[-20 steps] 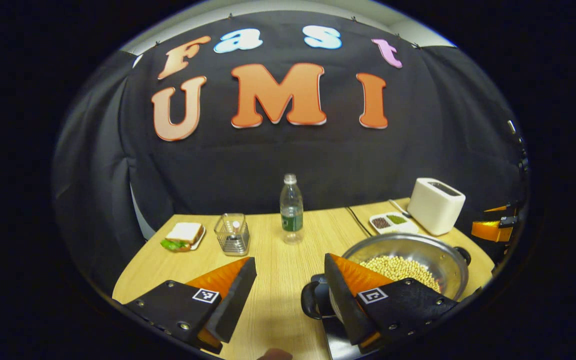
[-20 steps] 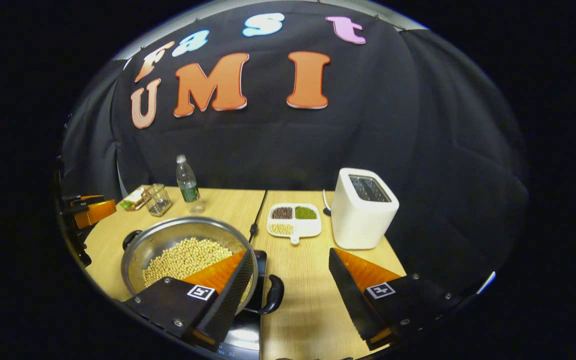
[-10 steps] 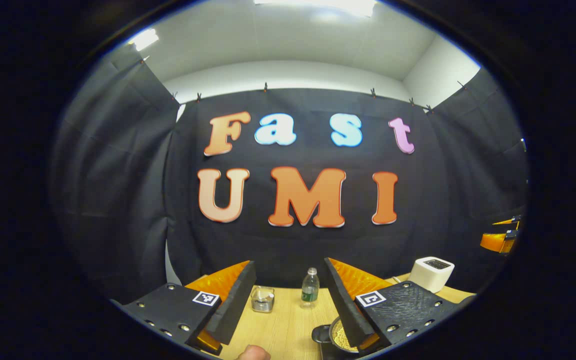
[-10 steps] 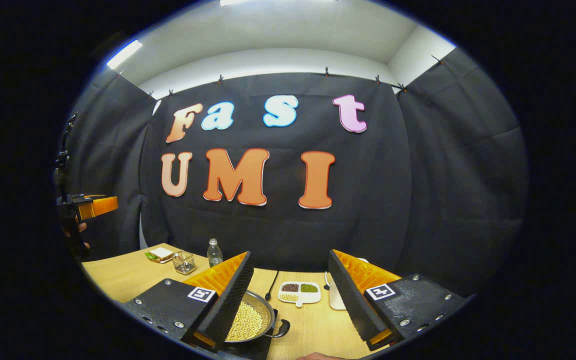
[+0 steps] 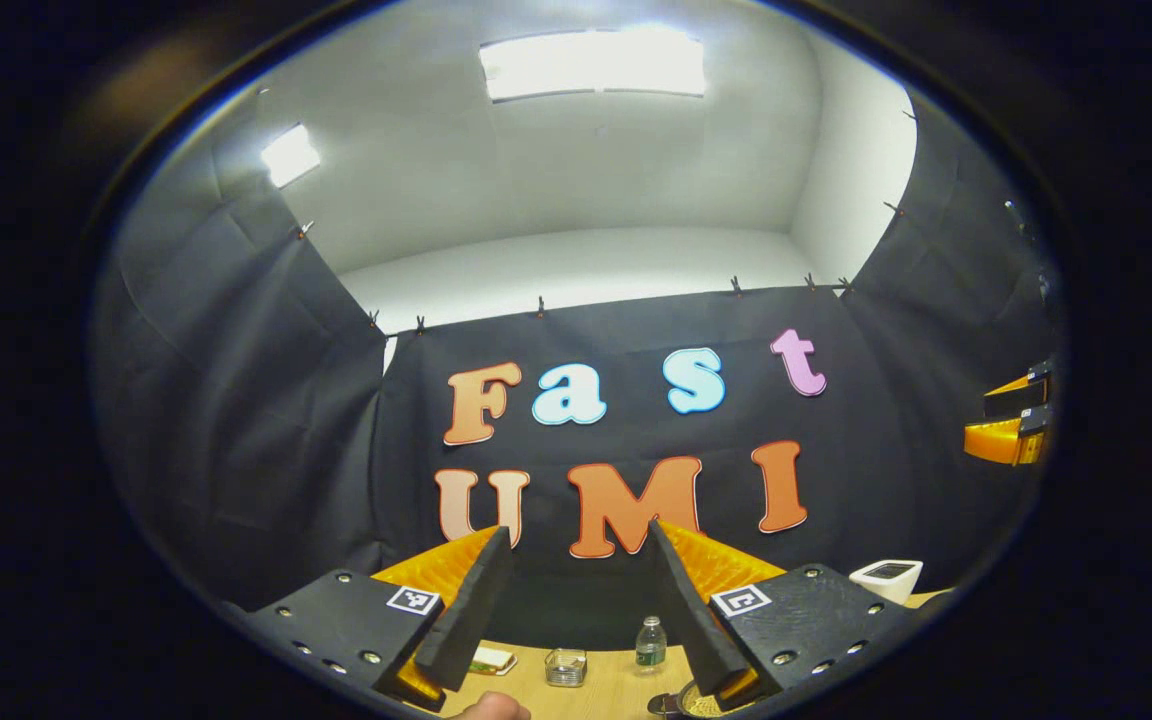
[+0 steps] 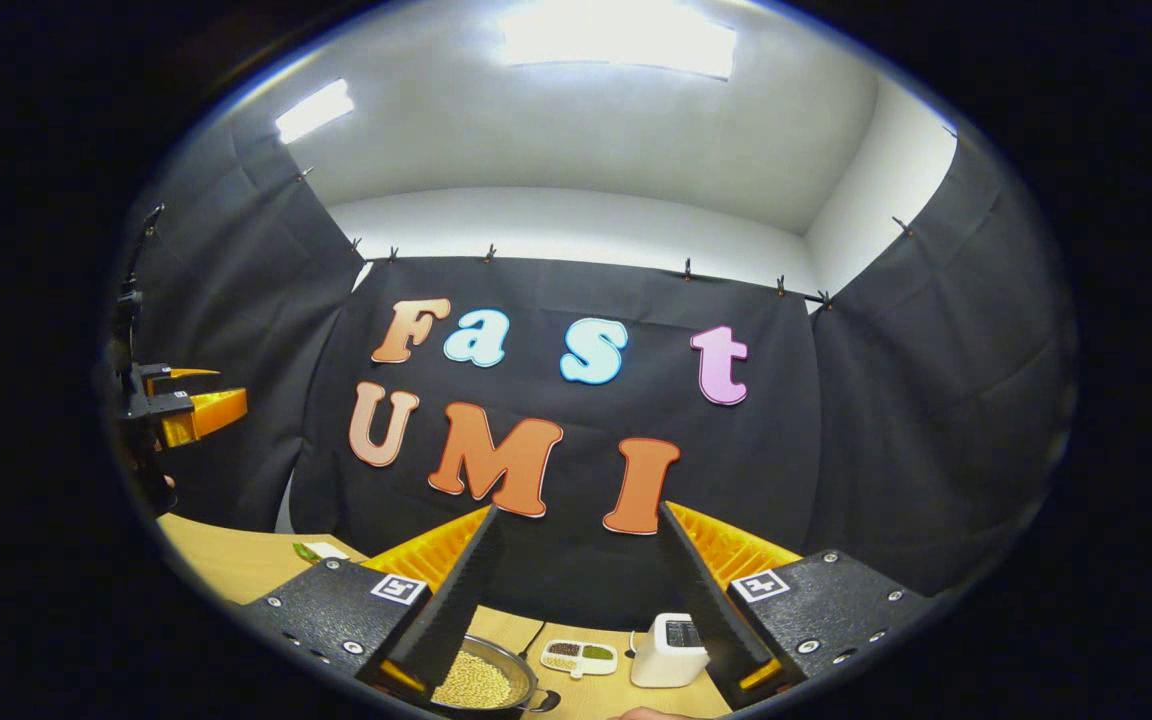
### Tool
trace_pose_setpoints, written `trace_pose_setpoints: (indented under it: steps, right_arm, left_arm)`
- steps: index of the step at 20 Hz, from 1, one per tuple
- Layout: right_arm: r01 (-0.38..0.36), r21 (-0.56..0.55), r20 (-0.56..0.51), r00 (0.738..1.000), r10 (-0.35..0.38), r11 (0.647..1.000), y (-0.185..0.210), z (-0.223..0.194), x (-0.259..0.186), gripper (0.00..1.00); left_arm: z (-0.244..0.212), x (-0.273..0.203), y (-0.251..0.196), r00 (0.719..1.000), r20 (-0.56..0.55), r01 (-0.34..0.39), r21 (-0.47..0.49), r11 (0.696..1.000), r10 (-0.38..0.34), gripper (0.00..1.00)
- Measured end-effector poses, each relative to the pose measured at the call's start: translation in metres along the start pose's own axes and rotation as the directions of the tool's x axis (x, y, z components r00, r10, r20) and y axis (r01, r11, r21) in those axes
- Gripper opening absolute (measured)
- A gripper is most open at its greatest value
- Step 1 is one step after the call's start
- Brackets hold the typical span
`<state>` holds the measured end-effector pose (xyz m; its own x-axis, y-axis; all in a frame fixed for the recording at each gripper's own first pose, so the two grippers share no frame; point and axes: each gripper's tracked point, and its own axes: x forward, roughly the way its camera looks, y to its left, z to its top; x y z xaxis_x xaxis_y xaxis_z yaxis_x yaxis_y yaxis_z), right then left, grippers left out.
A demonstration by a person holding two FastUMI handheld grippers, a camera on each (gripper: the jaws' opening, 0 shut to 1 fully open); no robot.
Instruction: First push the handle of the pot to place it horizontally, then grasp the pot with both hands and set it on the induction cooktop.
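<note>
The steel pot (image 6: 476,682) full of pale beans sits low on the wooden table (image 6: 216,560), one dark side handle (image 6: 542,700) pointing right. My right gripper (image 6: 577,515) is high above it, open and empty, tilted up at the cloth wall. My left gripper (image 5: 578,535) is also open and empty, raised well above the table, with a sliver of the pot (image 5: 688,706) under its right finger. Each gripper appears at the edge of the other's view: the right gripper (image 5: 1011,430) and the left gripper (image 6: 181,410). I cannot make out the cooktop under the pot.
A white toaster (image 6: 666,650) and a divided tray (image 6: 579,657) of grains stand right of the pot. A water bottle (image 5: 649,645), a small glass basket (image 5: 566,667) and a sandwich plate (image 5: 491,660) stand on the table's left half. A thumb (image 5: 486,708) shows at the bottom edge.
Both grippers have risen and tilted upward away from the pot, so the table has dropped to the bottom of each view and the ceiling shows. Both stay open.
</note>
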<state>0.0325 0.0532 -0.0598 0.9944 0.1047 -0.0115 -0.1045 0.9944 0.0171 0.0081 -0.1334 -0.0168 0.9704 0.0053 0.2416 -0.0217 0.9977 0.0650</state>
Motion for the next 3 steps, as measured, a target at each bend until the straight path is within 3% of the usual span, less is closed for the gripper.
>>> trace_pose_setpoints:
  steps: [3]
  right_arm:
    - [-0.016,-0.002,0.020,1.000,0.016,1.000,-0.0002,0.0049,-0.0050,0.93]
  left_arm:
    - [0.0043,-0.0096,0.0049,1.000,0.014,-0.018,0.001,1.000,0.018,0.83]
